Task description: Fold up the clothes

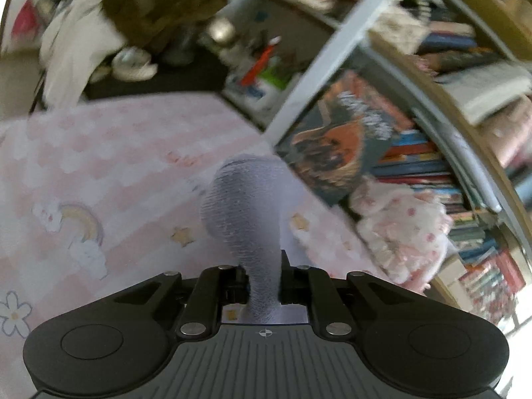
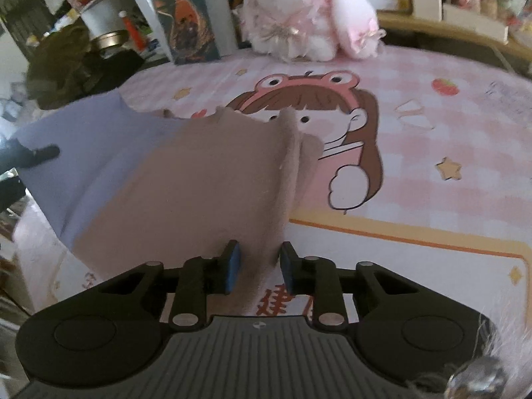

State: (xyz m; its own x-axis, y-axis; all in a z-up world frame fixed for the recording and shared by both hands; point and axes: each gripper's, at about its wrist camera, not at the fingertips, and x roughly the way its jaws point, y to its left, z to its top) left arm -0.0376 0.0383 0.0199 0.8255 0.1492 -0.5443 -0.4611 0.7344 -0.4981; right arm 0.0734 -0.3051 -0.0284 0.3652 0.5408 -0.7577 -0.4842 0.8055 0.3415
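On the pink printed bedsheet (image 2: pixel 415 153), your left gripper (image 1: pixel 264 286) and right gripper (image 2: pixel 257 267) each pinch the lifted garment (image 2: pixel 186 179); no fold is finished yet.

Book cover (image 2: pixel 186 16): "哈利波特", probably; sheet (image 2: pixel 415 266): "建".

Surface: a bed under my fingers, spread with a pink checked sheet (image 2: pixel 415 139), filling the middle of both views.
Print: cartoon girl in a frog hat, stars, rainbow.
Far edge, top centre of the right view: a pink plush toy (image 2: pixel 309 16) sitting on the sheet.
Beside it, upper left: an upright book (image 2: pixel 186 16).
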